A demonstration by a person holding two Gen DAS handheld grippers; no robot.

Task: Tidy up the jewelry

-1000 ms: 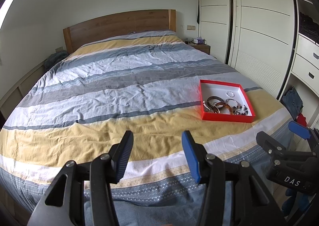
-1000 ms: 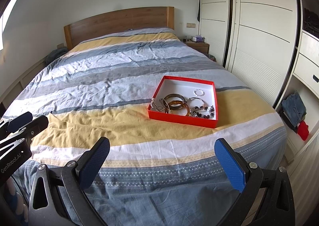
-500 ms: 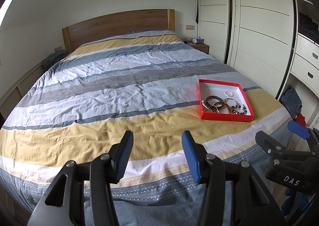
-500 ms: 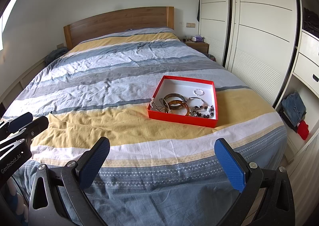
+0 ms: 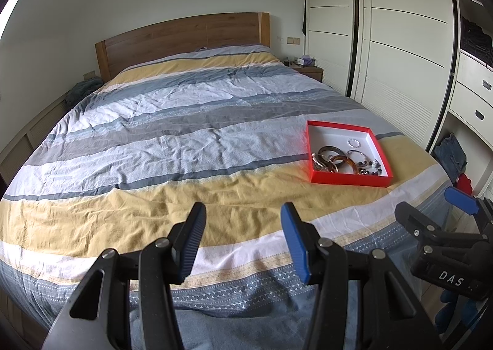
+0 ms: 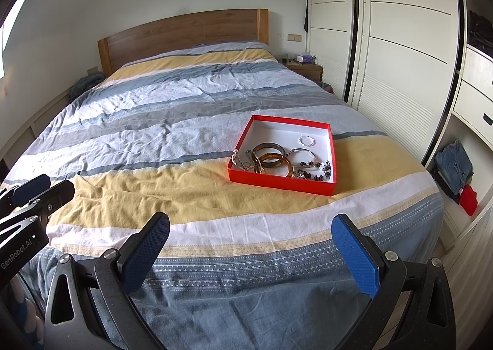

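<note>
Several bracelets (image 6: 277,160): piled in your red box (image 6: 279,182), ahead of both jaws.
Box: on striped bed (image 6: 185,140), well apart from you.
Your left gripper (image 5: 243,242): jaws parted, empty.
Your right gripper (image 6: 251,253): jaws wide, empty.

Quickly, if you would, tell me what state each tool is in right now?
Left tool: open, holding nothing, above the bed's foot.
Right tool: open wide, holding nothing, short of the red box.
</note>
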